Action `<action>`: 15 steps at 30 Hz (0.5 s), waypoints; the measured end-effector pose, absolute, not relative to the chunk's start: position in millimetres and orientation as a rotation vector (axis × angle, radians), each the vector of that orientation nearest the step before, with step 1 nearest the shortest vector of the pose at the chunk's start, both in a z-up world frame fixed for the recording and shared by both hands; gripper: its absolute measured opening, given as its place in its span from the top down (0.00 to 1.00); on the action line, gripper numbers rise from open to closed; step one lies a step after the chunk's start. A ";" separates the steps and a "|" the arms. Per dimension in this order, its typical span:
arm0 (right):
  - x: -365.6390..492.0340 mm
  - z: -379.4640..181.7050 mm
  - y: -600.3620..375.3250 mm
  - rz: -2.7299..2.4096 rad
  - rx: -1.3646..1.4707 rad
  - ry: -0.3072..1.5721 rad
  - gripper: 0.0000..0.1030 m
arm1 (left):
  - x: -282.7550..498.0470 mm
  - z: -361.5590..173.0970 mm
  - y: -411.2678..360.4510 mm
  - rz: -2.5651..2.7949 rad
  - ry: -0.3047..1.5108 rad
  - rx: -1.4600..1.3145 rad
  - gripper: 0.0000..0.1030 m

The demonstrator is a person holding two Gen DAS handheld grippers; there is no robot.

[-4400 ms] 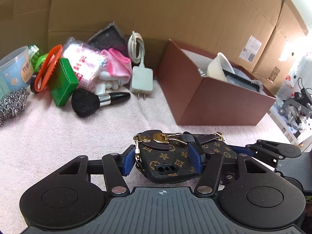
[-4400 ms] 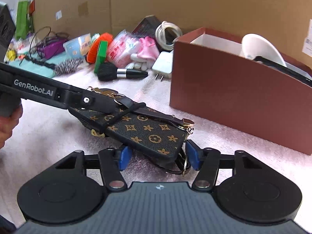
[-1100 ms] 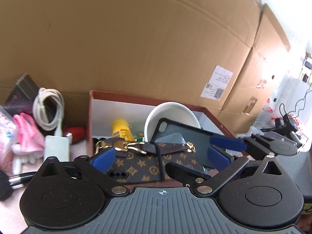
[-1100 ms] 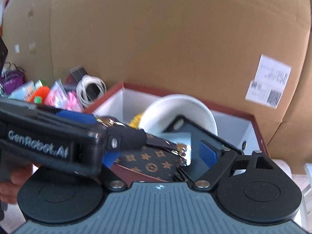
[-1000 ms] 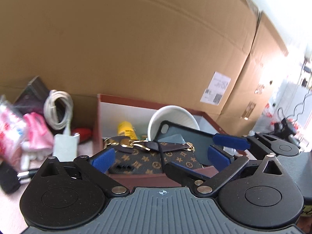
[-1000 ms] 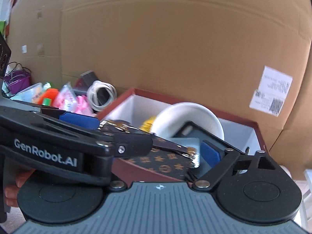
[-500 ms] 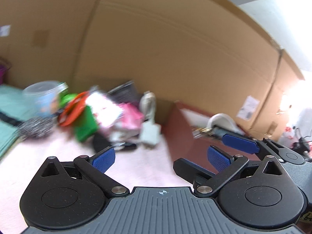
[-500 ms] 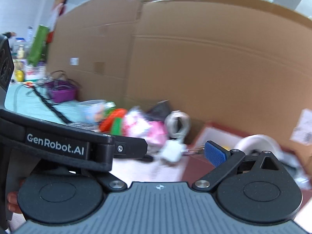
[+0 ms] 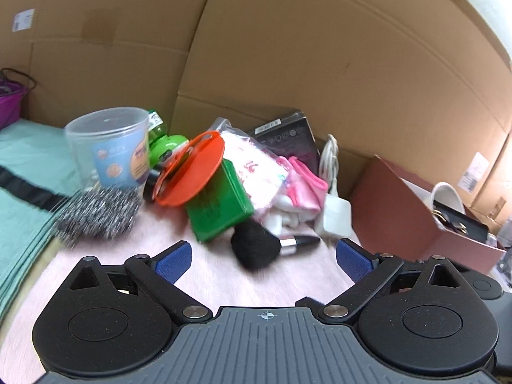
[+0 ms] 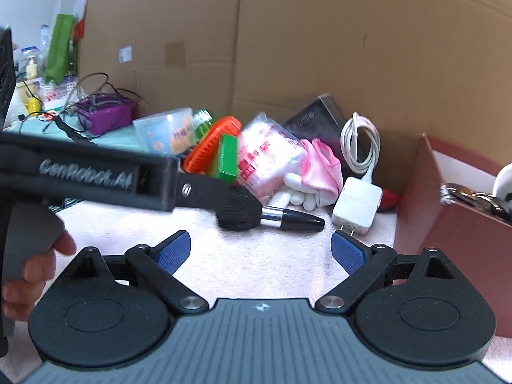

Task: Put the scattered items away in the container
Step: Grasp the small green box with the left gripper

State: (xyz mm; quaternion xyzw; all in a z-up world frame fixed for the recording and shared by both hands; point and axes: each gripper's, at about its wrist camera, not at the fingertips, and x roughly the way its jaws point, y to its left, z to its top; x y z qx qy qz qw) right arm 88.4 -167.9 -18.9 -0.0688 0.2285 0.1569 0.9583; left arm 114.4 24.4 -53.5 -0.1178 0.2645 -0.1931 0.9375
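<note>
Facing: we see a tall brown cardboard wall (image 9: 288, 64) at the far side.
Container: reddish-brown open box (image 9: 416, 217), far right on the pink fuzzy cloth (image 9: 256, 281).
Scattered pile: left of the box, green rectangular box (image 9: 220, 204) among it.
Left gripper (image 9: 264, 257): jaws spread wide, closing slightly, nothing between.
Right gripper (image 10: 260, 252): jaws spread, empty.
Black makeup brush (image 10: 268, 214): nearest us.

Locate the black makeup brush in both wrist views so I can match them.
Left wrist: makeup brush lies low at centre, below the green box.
Right wrist: makeup brush sits mid-frame, its bristles partly behind the left gripper.
Shared landmark: white charger, just right of its handle.
</note>
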 end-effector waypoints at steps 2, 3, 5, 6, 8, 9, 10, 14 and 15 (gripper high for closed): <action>99.5 -20.6 -166.7 0.309 -0.134 0.477 0.10 | 128.5 -56.3 23.1 -0.385 0.551 -0.248 0.09; 106.4 -22.8 -165.9 0.301 -0.130 0.484 0.10 | 135.7 -58.3 23.4 -0.380 0.559 -0.263 0.10; 118.7 -26.1 -164.0 0.293 -0.125 0.499 0.10 | 146.8 -61.5 24.8 -0.380 0.573 -0.292 0.12; 125.3 -28.4 -162.6 0.284 -0.122 0.508 0.10 | 152.3 -63.0 25.4 -0.381 0.581 -0.306 0.15; 135.6 -31.7 -160.6 0.277 -0.116 0.518 0.09 | 160.5 -64.5 26.5 -0.374 0.585 -0.324 0.16; 140.0 -33.3 -159.1 0.273 -0.116 0.522 0.09 | 165.1 -64.7 26.8 -0.365 0.586 -0.327 0.18; 143.8 -34.7 -157.2 0.266 -0.120 0.527 0.08 | 169.6 -64.7 27.4 -0.357 0.587 -0.330 0.18; 158.8 -36.6 -152.6 0.270 -0.128 0.547 0.06 | 185.9 -65.1 32.5 -0.326 0.606 -0.328 0.28; 161.3 -36.4 -152.2 0.276 -0.129 0.541 0.06 | 188.7 -65.6 34.5 -0.318 0.610 -0.328 0.37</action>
